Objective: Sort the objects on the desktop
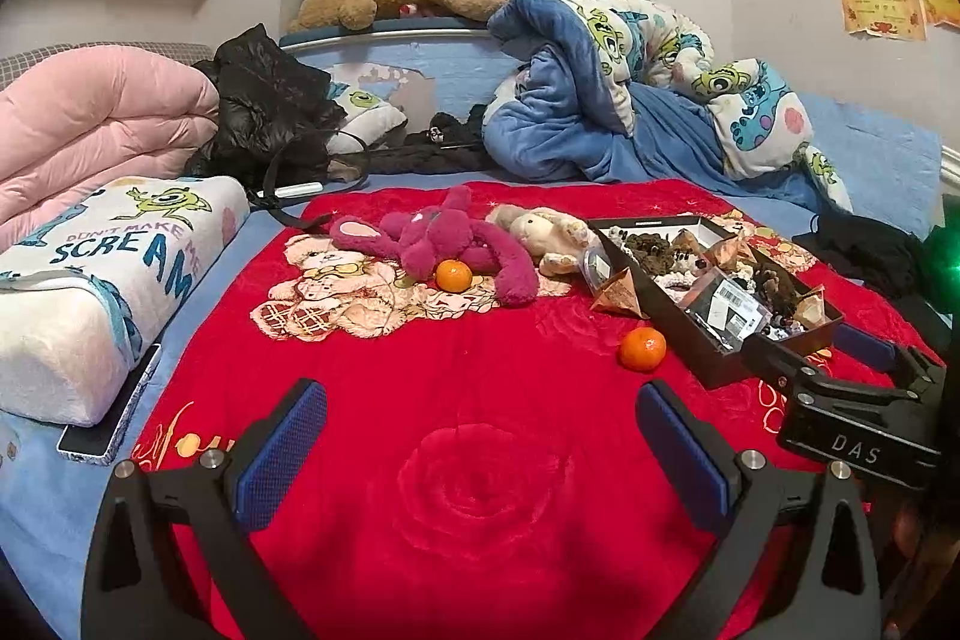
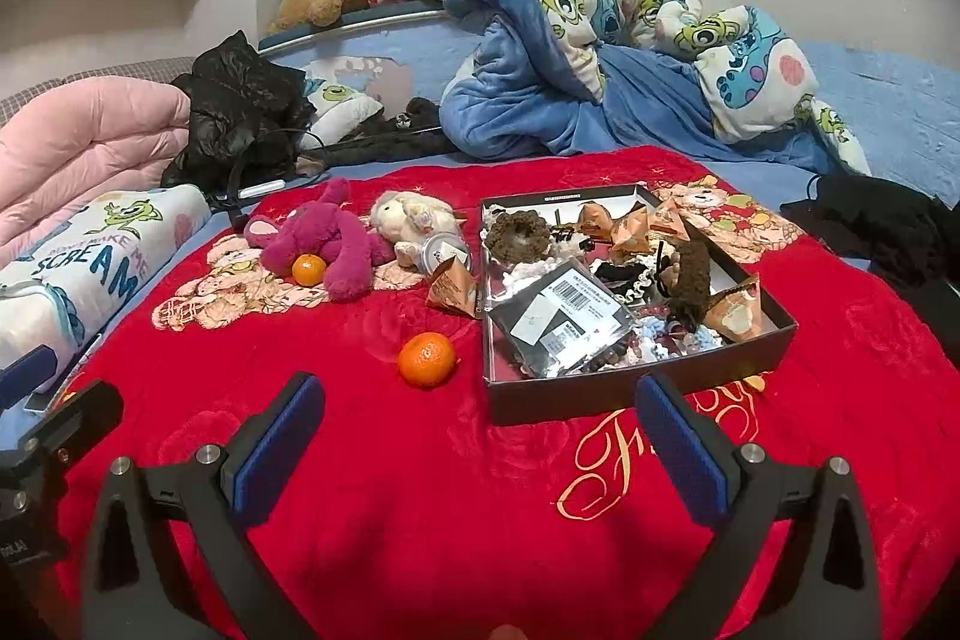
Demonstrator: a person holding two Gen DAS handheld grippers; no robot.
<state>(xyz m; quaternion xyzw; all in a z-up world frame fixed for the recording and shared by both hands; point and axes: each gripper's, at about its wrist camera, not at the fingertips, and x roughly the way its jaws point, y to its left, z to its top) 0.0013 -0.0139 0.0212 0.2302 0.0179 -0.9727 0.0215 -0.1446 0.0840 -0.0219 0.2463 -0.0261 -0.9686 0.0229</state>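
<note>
A black box [image 2: 636,388] full of small items sits on the red blanket [image 2: 420,490]; it also shows in the left wrist view [image 1: 714,370]. One tangerine [image 2: 426,359] lies just left of the box, also in the left wrist view [image 1: 642,349]. A second tangerine [image 2: 309,270] rests against a magenta plush [image 2: 324,238]. A cream plush [image 2: 414,217] and an orange paper packet [image 2: 450,287] lie beside the box. My left gripper [image 1: 480,454] is open and empty above the blanket. My right gripper [image 2: 480,451] is open and empty in front of the box.
A printed pillow [image 1: 90,292] with a phone [image 1: 114,418] under it lies at the left. A pink quilt [image 1: 90,124], a black jacket [image 1: 264,112] and a blue cartoon duvet [image 1: 630,100] lie behind. Black cloth [image 2: 870,226] lies at the right.
</note>
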